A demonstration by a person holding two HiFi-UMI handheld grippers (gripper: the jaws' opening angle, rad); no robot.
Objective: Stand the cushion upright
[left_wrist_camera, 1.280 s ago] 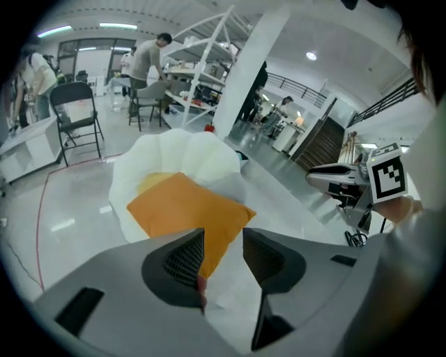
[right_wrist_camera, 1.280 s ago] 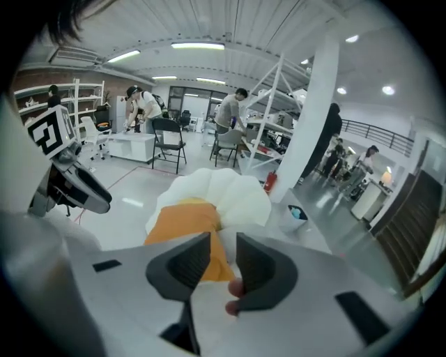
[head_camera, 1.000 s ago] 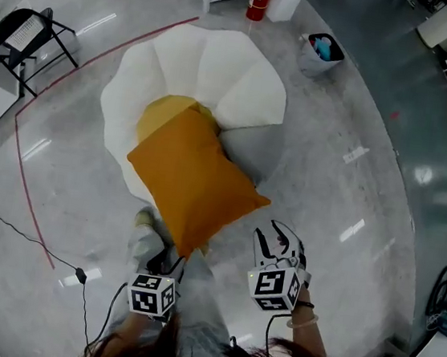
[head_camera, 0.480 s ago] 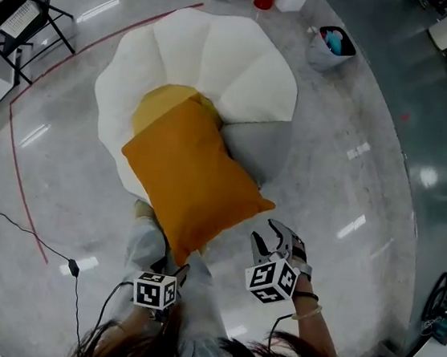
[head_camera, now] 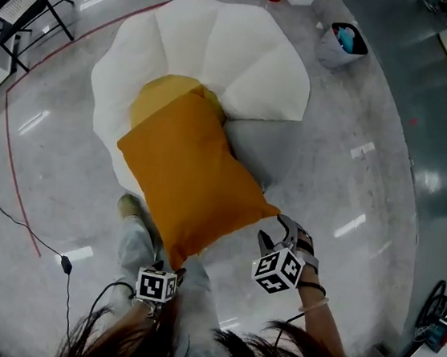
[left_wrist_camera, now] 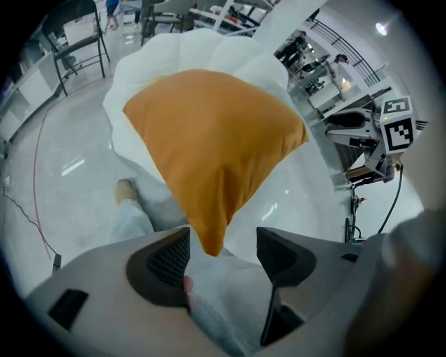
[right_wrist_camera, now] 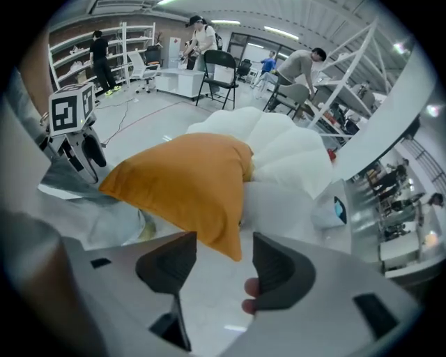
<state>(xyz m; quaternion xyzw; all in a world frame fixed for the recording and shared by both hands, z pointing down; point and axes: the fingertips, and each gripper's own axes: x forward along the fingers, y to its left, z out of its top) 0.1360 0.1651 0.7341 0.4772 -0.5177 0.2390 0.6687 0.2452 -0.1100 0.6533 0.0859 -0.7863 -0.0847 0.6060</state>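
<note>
An orange cushion point(head_camera: 191, 178) lies slanted on a white petal-shaped seat point(head_camera: 223, 48), its near corner hanging over my legs, with a yellow cushion point(head_camera: 162, 97) under its far end. My left gripper point(left_wrist_camera: 223, 240) points down at that near corner point(left_wrist_camera: 211, 240), which sits between the opening jaws without the pads pressing on it. My right gripper point(right_wrist_camera: 223, 245) straddles the cushion's right corner point(right_wrist_camera: 230, 247) the same way, jaws opening and apart from the fabric. In the head view the right gripper point(head_camera: 280, 234) is just off that corner, and the left one's marker cube point(head_camera: 155, 285) shows near my knee.
My legs in pale jeans point(head_camera: 139, 240) and a shoe point(head_camera: 129, 205) are under the cushion's near corner. A grey bin point(head_camera: 343, 44) stands at the far right, a folding chair point(head_camera: 22, 7) at the far left. A red floor line point(head_camera: 11, 164) and a black cable point(head_camera: 8, 220) run along the left.
Both grippers have sunk and closed in on the cushion's near and right corners, with their jaws spreading wider. The cushion itself lies as before.
</note>
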